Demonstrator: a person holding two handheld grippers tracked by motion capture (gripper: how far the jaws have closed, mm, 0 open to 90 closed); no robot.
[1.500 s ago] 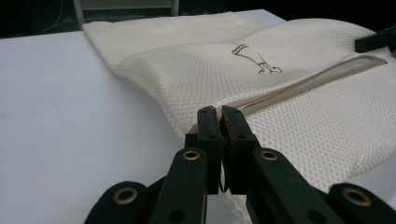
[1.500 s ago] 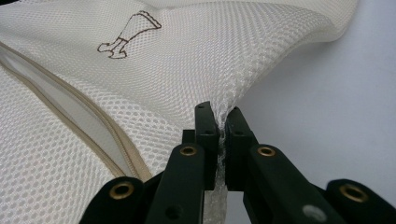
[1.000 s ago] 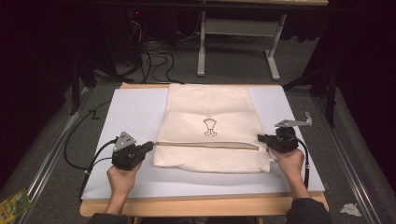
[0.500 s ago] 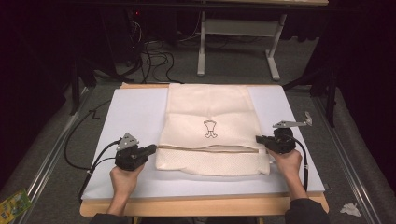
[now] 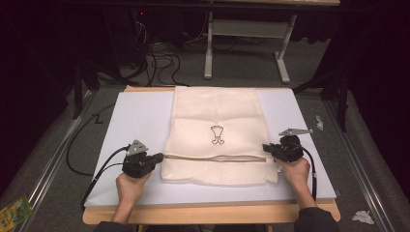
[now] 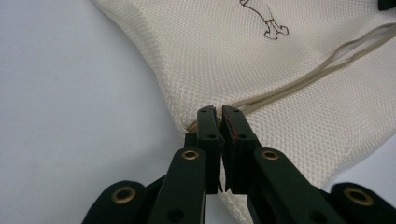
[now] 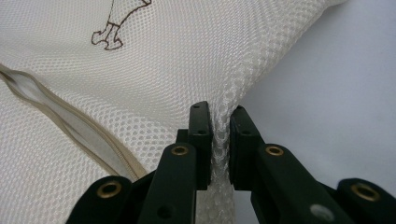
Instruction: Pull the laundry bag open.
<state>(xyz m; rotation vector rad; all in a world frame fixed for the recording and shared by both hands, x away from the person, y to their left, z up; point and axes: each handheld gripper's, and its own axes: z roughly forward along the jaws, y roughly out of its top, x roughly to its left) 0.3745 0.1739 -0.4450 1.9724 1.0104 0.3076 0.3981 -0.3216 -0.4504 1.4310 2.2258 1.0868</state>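
Note:
A cream mesh bag with a small dark drawing lies flat on the white board. A beige zip line crosses its near part. My left gripper is at the bag's left edge. In the left gripper view it is shut on the mesh bag where the beige line ends. My right gripper is at the bag's right edge. Its jaws have just been opening a little. A fold of the bag's mesh still fills the narrow gap and touches both pads.
The board rests on a wooden table with its edge nearest the person. Cables and a grey desk frame are on the floor beyond. A crumpled scrap lies at the right and a green packet at the left.

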